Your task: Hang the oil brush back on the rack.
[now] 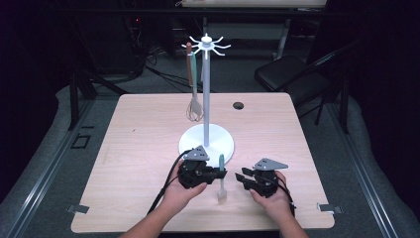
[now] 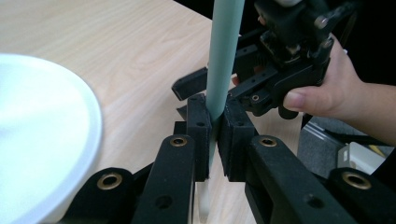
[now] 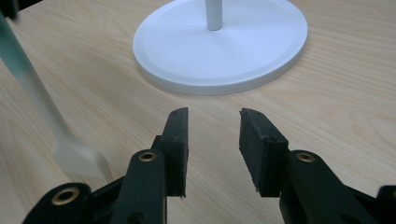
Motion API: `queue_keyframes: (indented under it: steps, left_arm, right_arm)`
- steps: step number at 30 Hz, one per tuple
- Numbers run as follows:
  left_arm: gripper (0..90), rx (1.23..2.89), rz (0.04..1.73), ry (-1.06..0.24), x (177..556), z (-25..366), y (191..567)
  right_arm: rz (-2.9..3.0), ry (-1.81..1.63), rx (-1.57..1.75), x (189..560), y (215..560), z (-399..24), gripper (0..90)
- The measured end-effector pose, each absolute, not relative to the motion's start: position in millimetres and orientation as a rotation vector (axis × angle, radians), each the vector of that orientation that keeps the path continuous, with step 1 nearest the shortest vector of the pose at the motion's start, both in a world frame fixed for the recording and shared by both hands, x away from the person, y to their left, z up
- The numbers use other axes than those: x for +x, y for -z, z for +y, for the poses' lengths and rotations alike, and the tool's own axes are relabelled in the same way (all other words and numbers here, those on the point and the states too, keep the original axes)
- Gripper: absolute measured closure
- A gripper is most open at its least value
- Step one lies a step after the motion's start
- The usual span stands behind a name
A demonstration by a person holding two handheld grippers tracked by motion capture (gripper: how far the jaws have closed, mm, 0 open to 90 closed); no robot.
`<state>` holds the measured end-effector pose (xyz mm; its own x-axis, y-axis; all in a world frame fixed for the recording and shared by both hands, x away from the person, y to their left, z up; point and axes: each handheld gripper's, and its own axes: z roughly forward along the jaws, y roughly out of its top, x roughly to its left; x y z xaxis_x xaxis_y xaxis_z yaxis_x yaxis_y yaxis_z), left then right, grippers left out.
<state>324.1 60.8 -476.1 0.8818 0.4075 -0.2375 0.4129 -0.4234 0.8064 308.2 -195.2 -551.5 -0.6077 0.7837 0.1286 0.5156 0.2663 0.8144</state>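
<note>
Two grippers work near the front edge of the table [image 1: 129,144], just in front of the stand's white base [image 1: 210,143]. Leftmost of the utensils, your whisk [image 1: 194,106] hangs from a hook arm at the top of the stand [image 1: 206,94], its wire head low beside the pole, toward the table's far edge; a second, pale green handle hangs next to it.

Your left gripper [image 1: 221,172] has its jaws clamped tight on the spatula [image 1: 221,178]. In the left gripper view the pads press on both sides of the green handle [image 2: 223,60], which runs upright between them. From above, the spatula stands roughly vertical, green end up, pale blade down close to the tabletop; whether the blade touches the wood you cannot tell.

Your right gripper [image 1: 242,177] sits just right of the spatula, jaws pointing toward it. In the right gripper view its jaws [image 3: 214,140] stand parted about halfway, nothing but bare wood between them. The spatula blade [image 3: 77,158] shows blurred at the left of that view, apart from the pads.
</note>
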Motion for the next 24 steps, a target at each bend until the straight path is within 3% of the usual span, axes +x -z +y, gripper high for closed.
queue_keyframes:
  steps: [24]
  left_arm:
    - [83.9, 2.048, 0.531, -0.022, 369, 103, 392]
  right_arm:
    - [2.249, -1.259, 1.202, 309, 554, -194, 61.6]
